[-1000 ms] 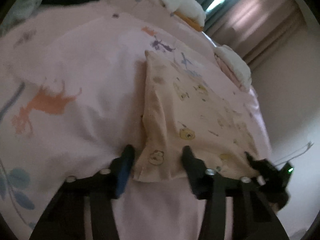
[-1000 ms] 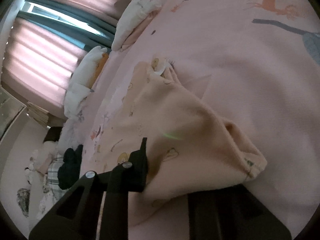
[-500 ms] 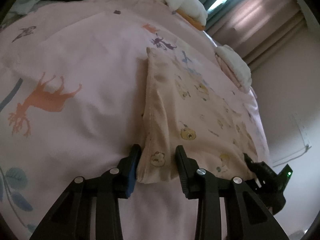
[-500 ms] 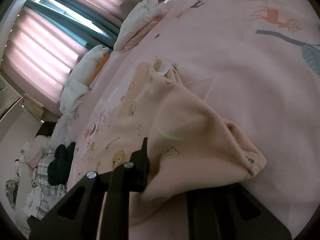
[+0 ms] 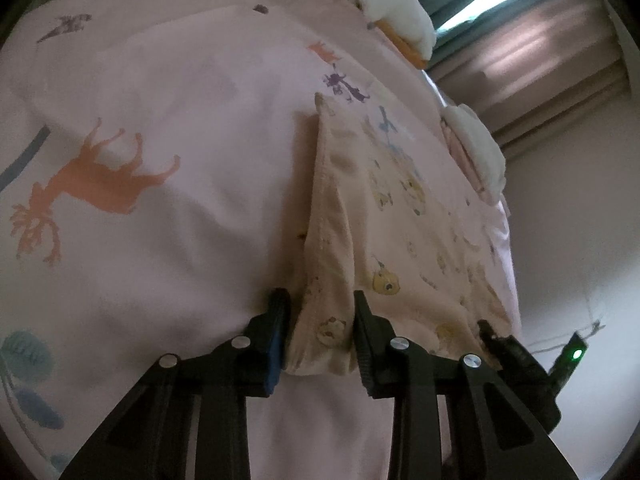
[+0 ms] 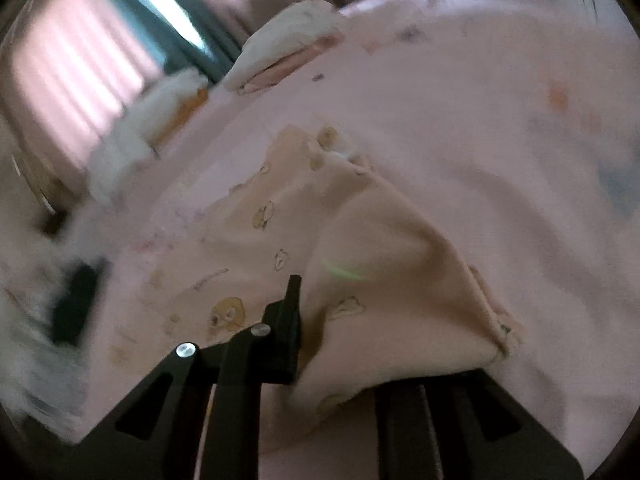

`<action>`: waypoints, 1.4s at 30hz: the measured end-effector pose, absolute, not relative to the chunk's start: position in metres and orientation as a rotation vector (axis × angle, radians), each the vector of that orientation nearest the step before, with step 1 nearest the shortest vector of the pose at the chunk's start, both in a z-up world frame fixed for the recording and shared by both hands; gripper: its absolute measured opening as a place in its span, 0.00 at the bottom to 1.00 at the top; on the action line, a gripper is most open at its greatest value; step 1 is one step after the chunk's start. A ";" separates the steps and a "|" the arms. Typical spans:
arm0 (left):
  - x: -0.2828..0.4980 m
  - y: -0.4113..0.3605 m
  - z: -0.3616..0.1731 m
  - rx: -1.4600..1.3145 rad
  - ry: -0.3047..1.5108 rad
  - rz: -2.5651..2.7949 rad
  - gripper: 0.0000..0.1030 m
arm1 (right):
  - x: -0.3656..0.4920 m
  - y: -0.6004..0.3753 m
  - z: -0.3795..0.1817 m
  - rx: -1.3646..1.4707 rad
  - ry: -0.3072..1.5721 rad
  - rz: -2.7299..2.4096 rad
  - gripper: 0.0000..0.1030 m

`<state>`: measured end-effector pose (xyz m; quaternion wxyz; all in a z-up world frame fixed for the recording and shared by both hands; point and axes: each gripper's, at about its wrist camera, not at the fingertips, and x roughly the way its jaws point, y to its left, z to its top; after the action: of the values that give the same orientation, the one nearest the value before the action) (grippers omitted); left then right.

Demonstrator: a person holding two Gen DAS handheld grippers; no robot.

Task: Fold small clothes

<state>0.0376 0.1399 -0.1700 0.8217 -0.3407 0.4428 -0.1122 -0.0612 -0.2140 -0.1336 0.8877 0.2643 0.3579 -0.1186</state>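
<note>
Lay on the pink bedsheet (image 5: 168,92), the peach garment (image 5: 400,208). Left gripper (image 5: 320,332) nearly closed on 1 near corner, right gripper (image 6: 340,332) clamped into a raised fold — 2 corners held, likely for folding over.

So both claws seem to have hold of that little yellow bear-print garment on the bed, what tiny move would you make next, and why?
Probably lift both together and carry the near edge forward over the rest. The left gripper pinches one corner of the garment; the right gripper has the other corner bunched over it, while the far part lies flat on the pink bedsheet.
</note>
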 end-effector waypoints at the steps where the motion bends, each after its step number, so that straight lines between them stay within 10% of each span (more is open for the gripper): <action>1: 0.038 0.140 -0.170 -0.728 0.944 -0.240 0.31 | -0.057 -0.200 -0.124 0.447 0.745 -0.274 0.14; 42: 0.041 0.162 -0.178 -0.858 0.984 -0.336 0.31 | -0.047 -0.025 -0.097 0.277 0.817 0.315 0.13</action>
<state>0.0413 0.1624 -0.1784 0.7812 -0.3972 0.4558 -0.1558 -0.0471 -0.0247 -0.0966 0.8964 0.1336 0.3943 0.1522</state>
